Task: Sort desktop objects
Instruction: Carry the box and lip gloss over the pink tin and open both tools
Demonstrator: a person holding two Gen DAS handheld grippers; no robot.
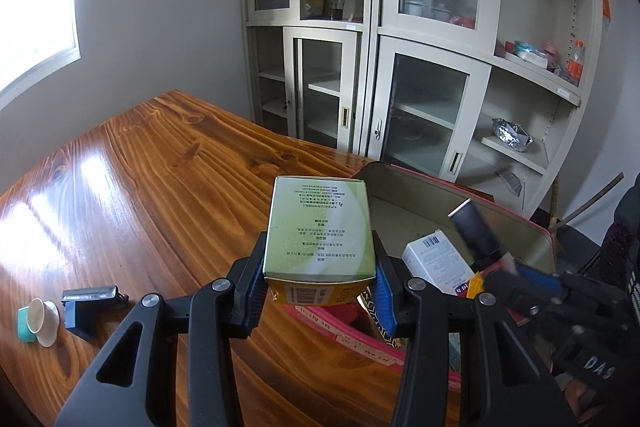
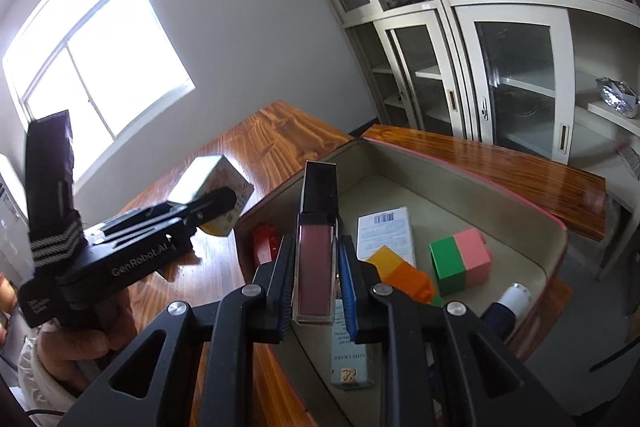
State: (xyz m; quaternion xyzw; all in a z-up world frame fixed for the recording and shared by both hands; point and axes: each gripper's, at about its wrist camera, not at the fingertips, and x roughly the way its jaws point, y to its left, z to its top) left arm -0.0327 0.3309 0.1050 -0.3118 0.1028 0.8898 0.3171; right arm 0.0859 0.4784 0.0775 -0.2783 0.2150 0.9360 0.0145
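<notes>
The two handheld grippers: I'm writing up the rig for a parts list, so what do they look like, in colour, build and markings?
Both the left gripper and right gripper are matte black plastic linkages with silver pivot pins and ribbed blue finger pads. Seen from the right wrist, the left unit's body reads "GenRobot.AI" in white and carries a grey striped band. A bare hand grips its handle.

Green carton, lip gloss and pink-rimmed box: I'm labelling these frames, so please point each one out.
green carton (image 1: 320,227), left wrist view, middle of its printed green face.
lip gloss (image 2: 315,263), right wrist view, on the clear pink-filled tube.
pink-rimmed box (image 2: 460,169), right wrist view, on its beige inner wall.
</notes>
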